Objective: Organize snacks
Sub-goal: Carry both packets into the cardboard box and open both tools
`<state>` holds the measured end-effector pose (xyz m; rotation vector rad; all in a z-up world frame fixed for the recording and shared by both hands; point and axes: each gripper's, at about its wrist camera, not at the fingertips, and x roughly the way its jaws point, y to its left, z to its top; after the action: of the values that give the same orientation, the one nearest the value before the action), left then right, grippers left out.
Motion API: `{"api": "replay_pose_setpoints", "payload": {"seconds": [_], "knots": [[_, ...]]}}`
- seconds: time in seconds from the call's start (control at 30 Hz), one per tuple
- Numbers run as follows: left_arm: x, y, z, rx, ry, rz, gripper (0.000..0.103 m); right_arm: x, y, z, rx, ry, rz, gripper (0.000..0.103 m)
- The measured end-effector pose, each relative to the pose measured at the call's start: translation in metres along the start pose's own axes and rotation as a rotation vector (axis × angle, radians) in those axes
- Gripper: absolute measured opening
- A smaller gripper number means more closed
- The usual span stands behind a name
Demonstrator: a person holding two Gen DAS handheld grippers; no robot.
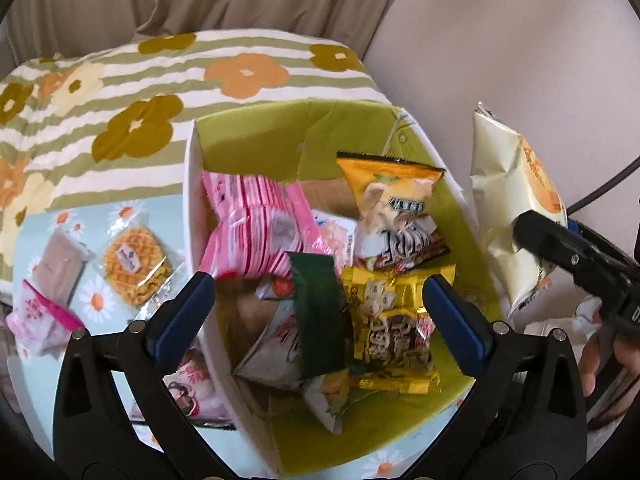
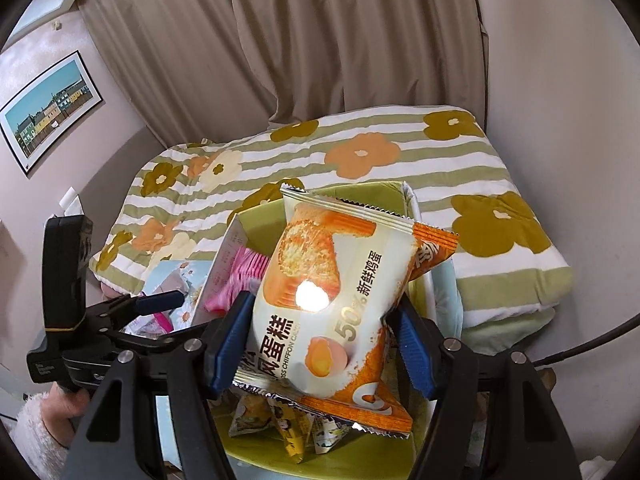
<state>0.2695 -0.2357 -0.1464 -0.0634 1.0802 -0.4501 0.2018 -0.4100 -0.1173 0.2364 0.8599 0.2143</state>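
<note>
A green-lined cardboard box (image 1: 280, 136) holds several snack packs: pink ones (image 1: 256, 228), a yellow-orange bag (image 1: 396, 204), a gold pack (image 1: 392, 332) and a dark green pack (image 1: 320, 312). My left gripper (image 1: 318, 316) is open and empty above the box. My right gripper (image 2: 320, 344) is shut on a cream and orange chiffon cake bag (image 2: 340, 288), held above the box (image 2: 372, 196). That bag also shows in the left wrist view (image 1: 512, 200), right of the box.
A waffle pack (image 1: 134, 268), a brown bar pack (image 1: 58, 276) and pink packs (image 1: 40, 320) lie on the daisy-print table (image 1: 100, 208) left of the box. A flowered striped quilt (image 2: 400, 152) lies behind, then curtains and walls.
</note>
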Motion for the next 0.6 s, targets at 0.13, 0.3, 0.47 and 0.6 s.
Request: {"api": "replay_pose_setpoints", "payload": {"seconds": [0.13, 0.3, 0.47, 0.6], "knots": [[-0.009, 0.013, -0.008, -0.027, -0.008, 0.008, 0.103, 0.001, -0.004, -0.011, -0.012, 0.033, 0.007, 0.064], [-0.025, 0.022, -0.012, -0.026, -0.031, 0.025, 0.103, 0.004, -0.001, -0.02, -0.035, 0.057, 0.007, 0.064], [-0.031, 0.025, -0.012, -0.022, -0.049, 0.039, 0.103, 0.001, 0.003, -0.024, -0.058, 0.022, -0.076, 0.097], [-0.034, 0.025, -0.018, -0.018, -0.057, 0.05, 0.102, -0.004, 0.003, -0.026, -0.074, 0.0, -0.152, 0.099]]}}
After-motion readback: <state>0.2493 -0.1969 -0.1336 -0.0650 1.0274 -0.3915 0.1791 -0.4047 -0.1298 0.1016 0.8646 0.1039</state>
